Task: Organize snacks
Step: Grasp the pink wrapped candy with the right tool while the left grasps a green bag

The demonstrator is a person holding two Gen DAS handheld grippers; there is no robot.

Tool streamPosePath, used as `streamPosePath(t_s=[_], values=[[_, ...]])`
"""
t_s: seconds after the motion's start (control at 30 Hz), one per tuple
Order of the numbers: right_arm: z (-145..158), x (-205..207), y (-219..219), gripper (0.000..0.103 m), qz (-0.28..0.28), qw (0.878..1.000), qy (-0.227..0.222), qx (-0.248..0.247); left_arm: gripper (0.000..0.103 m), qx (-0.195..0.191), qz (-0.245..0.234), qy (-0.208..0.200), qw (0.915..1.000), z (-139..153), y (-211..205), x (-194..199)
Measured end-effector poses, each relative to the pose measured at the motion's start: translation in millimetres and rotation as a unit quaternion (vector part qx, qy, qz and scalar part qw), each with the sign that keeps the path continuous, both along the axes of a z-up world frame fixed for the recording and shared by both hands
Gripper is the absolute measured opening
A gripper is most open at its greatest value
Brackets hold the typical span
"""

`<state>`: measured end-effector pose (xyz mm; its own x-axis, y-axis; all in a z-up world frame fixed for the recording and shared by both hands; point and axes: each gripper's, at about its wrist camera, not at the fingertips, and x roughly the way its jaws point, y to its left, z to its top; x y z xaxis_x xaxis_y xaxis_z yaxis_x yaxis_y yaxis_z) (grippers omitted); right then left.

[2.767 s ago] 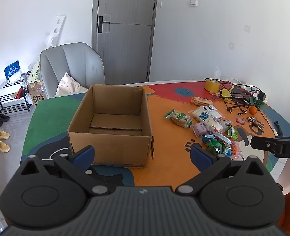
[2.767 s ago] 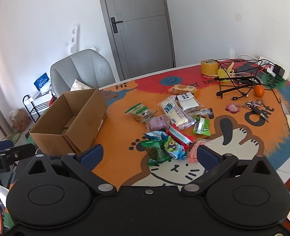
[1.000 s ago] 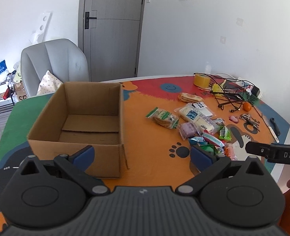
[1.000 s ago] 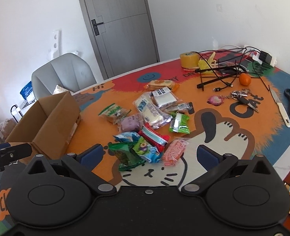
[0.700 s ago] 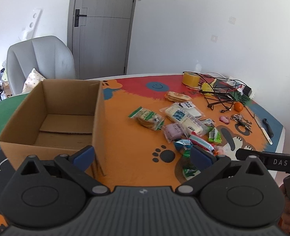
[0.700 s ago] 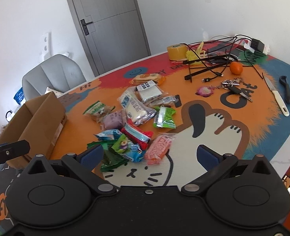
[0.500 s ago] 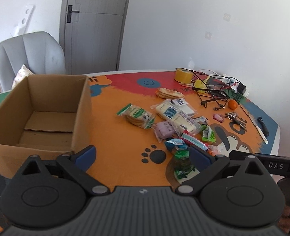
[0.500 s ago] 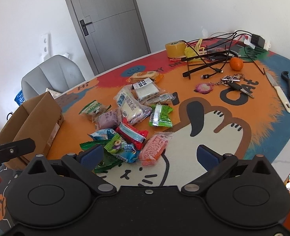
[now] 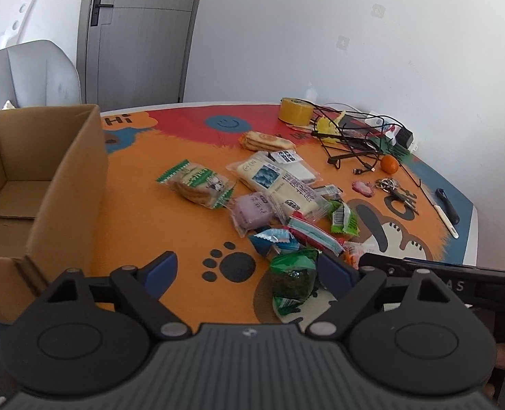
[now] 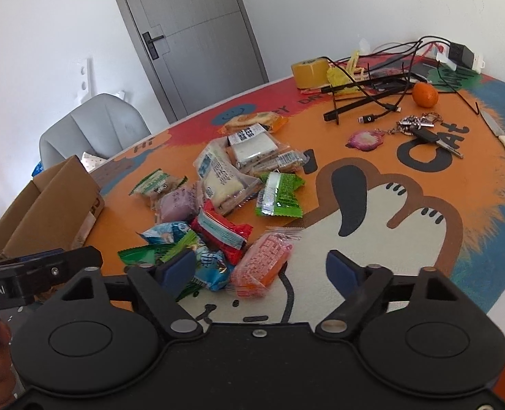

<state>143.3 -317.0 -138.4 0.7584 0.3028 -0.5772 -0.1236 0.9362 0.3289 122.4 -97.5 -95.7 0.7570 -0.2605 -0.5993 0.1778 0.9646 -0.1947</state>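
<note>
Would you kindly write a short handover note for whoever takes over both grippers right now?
Left gripper: open, empty, low over the table mat, the dark green packet just ahead between its fingers.
Right gripper: open, empty, the pink wafer packet just ahead.
Cardboard box: on the left, open, nothing visible inside.
Snack pile: all loose on the mat, right of the box.
Done: nothing boxed. Left: presumably move every snack into the box; keys, orange and cables likely stay.

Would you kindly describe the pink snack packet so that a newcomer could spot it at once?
Start at the open brown cardboard box on the orange cartoon-cat table mat and move to the heap of snack wrappers beside it. The clear packet of pink wafers lies at the heap's near edge, the only pink one, next to a red wrapper.
</note>
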Motion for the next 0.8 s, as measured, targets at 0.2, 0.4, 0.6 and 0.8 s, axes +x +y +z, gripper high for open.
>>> streamPosePath(t_s=[0.2, 0.4, 0.6, 0.8], values=[[-10, 10, -1, 0.066, -0.001, 1.000, 0.009, -0.002, 0.082, -0.007, -0.007, 0.012, 0.9999, -11, -11, 12], [-14, 16, -9, 0.032, 0.012, 1.000, 0.021, 0.019, 0.078, -0.006, -0.016, 0.015, 0.9997, -17, -25, 19], [-14, 10, -20, 0.029, 0.000, 1.000, 0.021, 0.023, 0.070, -0.006, -0.017, 0.019, 0.9997, -24, -36, 25], [-13, 4, -25, 0.030, -0.006, 0.999, 0.027, 0.016, 0.064, -0.003, -0.023, 0.012, 0.9997, -31, -51, 28]])
